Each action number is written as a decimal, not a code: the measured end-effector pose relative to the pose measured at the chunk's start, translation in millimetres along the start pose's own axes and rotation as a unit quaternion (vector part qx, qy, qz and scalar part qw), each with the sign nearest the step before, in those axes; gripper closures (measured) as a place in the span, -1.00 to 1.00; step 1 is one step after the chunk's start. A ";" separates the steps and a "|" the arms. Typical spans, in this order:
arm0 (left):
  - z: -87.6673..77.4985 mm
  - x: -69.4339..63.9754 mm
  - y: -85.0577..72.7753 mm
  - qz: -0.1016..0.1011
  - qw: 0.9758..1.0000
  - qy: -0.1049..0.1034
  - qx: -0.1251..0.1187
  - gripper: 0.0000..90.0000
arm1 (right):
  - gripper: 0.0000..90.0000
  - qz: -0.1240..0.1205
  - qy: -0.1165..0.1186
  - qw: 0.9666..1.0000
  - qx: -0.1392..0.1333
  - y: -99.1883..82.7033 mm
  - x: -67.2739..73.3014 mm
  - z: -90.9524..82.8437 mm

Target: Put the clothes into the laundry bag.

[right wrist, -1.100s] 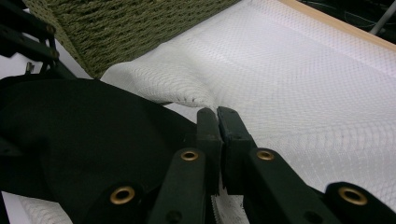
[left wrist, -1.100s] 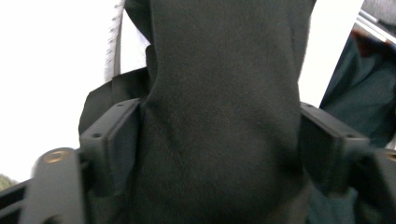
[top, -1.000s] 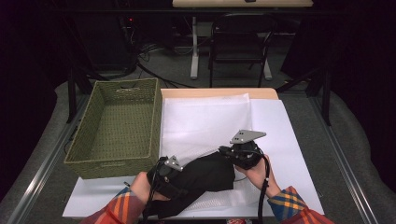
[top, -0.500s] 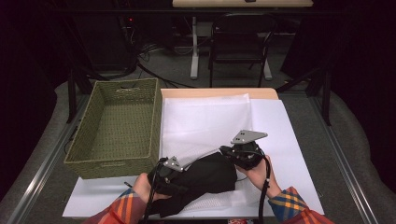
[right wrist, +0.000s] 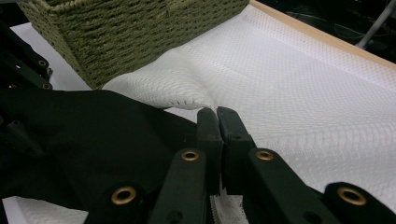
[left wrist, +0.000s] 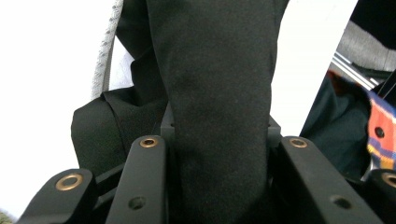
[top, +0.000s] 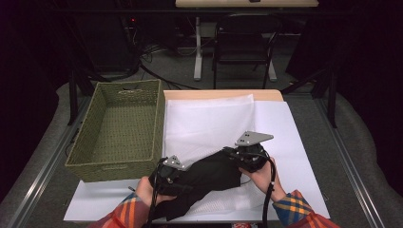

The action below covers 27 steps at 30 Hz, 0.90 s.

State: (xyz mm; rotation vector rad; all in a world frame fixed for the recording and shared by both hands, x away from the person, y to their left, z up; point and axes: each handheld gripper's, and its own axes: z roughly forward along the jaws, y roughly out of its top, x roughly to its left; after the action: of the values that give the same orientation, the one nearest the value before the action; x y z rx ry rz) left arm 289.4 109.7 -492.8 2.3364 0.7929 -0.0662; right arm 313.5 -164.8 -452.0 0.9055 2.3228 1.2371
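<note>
- The black cloth is lying bunched on the near part of the counter, stretched between the two claws, partly over a white mesh cloth and a white sheet.
- The left claw is gripping the near-left end of the black cloth; its jaws have just been closing, and in the left gripper view a thick fold of the black cloth is running up between them, filling the gap.
- The right claw is sitting at the far-right end of the black cloth, its grey three-cornered plate facing up.
- In the right gripper view the jaws of the right claw are standing pressed almost together, with the black cloth lying against their left side; I cannot tell whether an edge of it is pinched between them.
- A green woven basket is standing on the left of the counter, just beside the mesh cloth, its near corner close to the left claw.
- The person's hands, in plaid sleeves, are coming in from the near edge.
</note>
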 end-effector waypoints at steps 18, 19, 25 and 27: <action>12.7 7.3 -0.8 0.005 1.000 0.028 0.002 -0.12 | 0.97 -0.005 0.005 1.000 0.012 -3.4 5.1 5.1; 11.9 7.6 -0.9 0.009 1.000 0.024 -0.001 -0.22 | 0.97 -0.005 0.005 1.000 0.012 -3.3 5.3 5.1; 7.1 5.4 1.2 0.036 0.999 0.031 -0.001 -0.50 | 0.97 -0.004 0.002 1.000 0.013 -4.0 3.9 4.1; 7.9 4.6 3.0 0.044 0.999 0.029 0.002 -0.53 | 0.97 -0.004 0.001 1.000 0.014 -3.5 3.9 4.0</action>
State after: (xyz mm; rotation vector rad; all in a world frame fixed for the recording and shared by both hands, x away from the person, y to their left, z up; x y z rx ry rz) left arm 296.1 105.6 -498.4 2.3831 0.7164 0.0389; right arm 311.6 -161.2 -457.2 0.9029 2.3484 1.2070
